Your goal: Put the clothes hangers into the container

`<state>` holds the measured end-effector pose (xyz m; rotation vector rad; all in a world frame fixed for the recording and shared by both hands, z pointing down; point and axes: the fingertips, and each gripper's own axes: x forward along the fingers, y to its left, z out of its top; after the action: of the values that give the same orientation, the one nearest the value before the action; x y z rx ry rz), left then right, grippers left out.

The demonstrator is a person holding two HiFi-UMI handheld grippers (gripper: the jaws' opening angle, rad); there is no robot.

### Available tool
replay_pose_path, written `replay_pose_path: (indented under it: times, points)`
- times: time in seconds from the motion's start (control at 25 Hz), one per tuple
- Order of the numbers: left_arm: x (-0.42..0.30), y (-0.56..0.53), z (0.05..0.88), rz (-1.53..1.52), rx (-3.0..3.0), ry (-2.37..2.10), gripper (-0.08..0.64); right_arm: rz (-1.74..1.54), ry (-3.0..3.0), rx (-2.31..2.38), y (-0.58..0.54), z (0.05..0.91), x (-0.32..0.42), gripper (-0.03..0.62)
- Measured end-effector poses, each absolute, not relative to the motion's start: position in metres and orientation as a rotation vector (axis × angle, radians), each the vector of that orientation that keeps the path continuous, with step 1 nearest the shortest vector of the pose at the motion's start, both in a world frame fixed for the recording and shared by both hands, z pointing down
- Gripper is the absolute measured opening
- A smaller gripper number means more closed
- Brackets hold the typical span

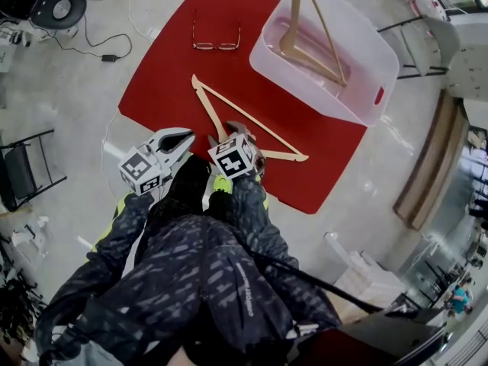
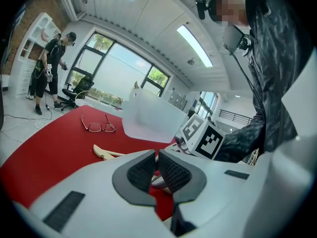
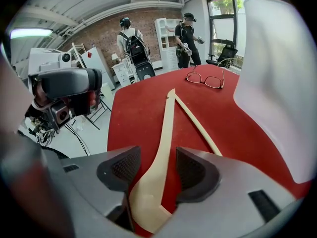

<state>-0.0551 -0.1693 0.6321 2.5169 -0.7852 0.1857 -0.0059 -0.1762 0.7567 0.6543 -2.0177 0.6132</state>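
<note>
Grey floor; red mat (image 1: pixel 175 75) spread across it; glasses (image 1: pixel 216 46) lie on the mat at upper centre, just left of the container (image 1: pixel 381 67), apart from both hangers; office chair (image 1: pixel 53 6) at upper left, cable (image 1: pixel 99 48) trailing on the floor near it; two people (image 3: pixel 131 46) stand beyond the mat's far edge in the right gripper view.

Count: two hangers, one container, one pair of glasses, two grippers.

The loose hanger (image 1: pixel 229 113) lies flat at mid-frame, lower left of the container, not touching it; the second hanger (image 1: pixel 309 33) stands tilted inside the container.

The right gripper (image 1: pixel 238 134) is over the loose hanger's near end; jaws wide, wood between the pads (image 3: pixel 198 175), not clamped.

The left gripper (image 1: pixel 179 137) is just left of it; jaws nearly together, nothing gripped.
</note>
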Motion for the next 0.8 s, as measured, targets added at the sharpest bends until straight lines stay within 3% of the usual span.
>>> replay_pose_path:
  times: [0.28, 0.4, 0.8]
  points:
    - [-0.062, -0.18, 0.634, 0.176, 2.508, -0.767, 0.012, 0.59, -1.981, 0.666, -0.18, 0.766, -0.005, 0.215]
    - [-0.062, -0.179, 0.637, 0.177, 2.503, -0.761, 0.012, 0.549, -1.971, 0.683, -0.183, 0.768, -0.002, 0.17]
    - [-0.056, -0.177, 0.632, 0.168, 2.506, -0.751, 0.012, 0.606, -1.965, 0.754, -0.185, 0.767, 0.005, 0.118]
